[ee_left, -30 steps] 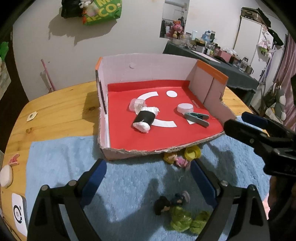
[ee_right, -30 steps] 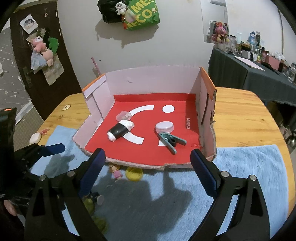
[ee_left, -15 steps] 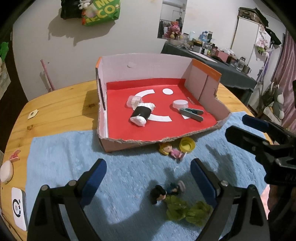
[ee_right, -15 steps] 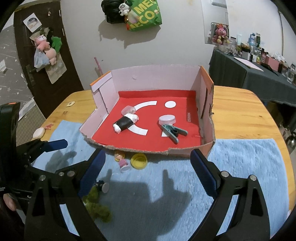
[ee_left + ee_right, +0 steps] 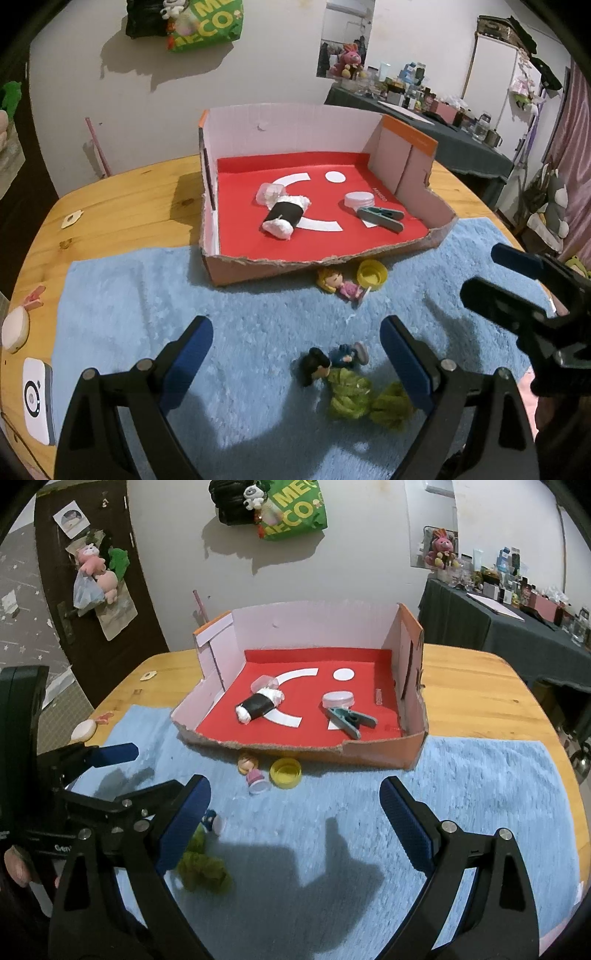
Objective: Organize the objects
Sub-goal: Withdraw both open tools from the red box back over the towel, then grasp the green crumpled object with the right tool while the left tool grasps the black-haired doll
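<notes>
Left gripper point(image 5: 295, 354) gapes wide, empty, over a fluffy blue towel point(image 5: 147, 314); dark-haired figurine point(image 5: 319, 363) between its pads. Right gripper point(image 5: 295, 812) equally wide, empty. At twelve o'clock, the torn cardboard box point(image 5: 258, 264), red-floored.

room: white wall point(image 5: 369, 572) hung with a green bag point(image 5: 295, 513), dark door point(image 5: 92, 602) at left bearing plush toys point(image 5: 98, 572), round wooden table point(image 5: 469, 686), cluttered side table under dark cloth point(image 5: 517, 627), pink curtain point(image 5: 572, 147).
</notes>
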The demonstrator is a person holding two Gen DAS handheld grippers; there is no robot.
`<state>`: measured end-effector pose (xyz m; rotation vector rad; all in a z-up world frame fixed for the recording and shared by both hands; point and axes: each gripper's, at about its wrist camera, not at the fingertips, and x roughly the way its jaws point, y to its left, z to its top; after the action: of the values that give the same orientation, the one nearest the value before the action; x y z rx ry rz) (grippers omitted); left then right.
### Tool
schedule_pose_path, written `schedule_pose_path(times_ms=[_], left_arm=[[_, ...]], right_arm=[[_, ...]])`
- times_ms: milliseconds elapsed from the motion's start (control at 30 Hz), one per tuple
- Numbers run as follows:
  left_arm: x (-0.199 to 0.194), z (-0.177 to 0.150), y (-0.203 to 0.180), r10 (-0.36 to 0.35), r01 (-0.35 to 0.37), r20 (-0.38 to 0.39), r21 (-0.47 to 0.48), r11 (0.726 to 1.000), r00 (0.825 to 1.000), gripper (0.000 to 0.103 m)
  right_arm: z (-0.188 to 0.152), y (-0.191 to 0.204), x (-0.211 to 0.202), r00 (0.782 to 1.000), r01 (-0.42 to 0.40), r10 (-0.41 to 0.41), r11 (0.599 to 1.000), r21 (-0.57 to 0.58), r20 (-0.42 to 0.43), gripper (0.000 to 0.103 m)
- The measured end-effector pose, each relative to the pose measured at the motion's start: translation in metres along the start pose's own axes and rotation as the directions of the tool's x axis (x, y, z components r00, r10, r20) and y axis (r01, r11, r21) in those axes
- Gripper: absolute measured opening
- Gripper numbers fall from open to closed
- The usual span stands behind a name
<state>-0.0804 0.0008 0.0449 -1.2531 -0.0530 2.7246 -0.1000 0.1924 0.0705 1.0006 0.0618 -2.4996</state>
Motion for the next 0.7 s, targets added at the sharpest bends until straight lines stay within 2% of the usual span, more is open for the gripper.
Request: schedule_pose_path(times_ms=[200,267,433,600,700], left_arm=[[-0.003,-0.005,0.0,0.001,-0.001,0.005,0.0,1.0,1.0,0.094],[-0.004,-0.006,0.0,-0.001,0.001,0.01,-0.002,1.0,1.0,0.093],[-0.004,-0.01,-0.001,-0.012,0.011,0.01,0.002,1.0,1.0,0.085],[-0.002,-0.016,-0.005,-0.028,0.028,-0.004,0.012,1.0,1.0,0.077],[0.001,-0.019,-0.007,-0.037,0.038,-0.011,0.016,0.999,0.999,0.076]], right_arm=[[-0.013,0.007,-0.002,1.0,-0.003,0.002,1.0,-0.023,-0.016,0.092],[-0.017,0.011,-0.002,1.0,-0.007,0.006,0.999,-0.031,-0.023,0.087],[-0.027,0.02,-0.002,0.999,-0.015,0.013,0.998,-0.057,-0.041,0.078],[-0.038,0.03,-0.001,0.998,-0.025,0.02,0.996,-0.089,-0.063,0.072],[-0.044,0.035,0.0,0.997,-0.036,0.029,0.994,-0.1,-0.074,0.072]])
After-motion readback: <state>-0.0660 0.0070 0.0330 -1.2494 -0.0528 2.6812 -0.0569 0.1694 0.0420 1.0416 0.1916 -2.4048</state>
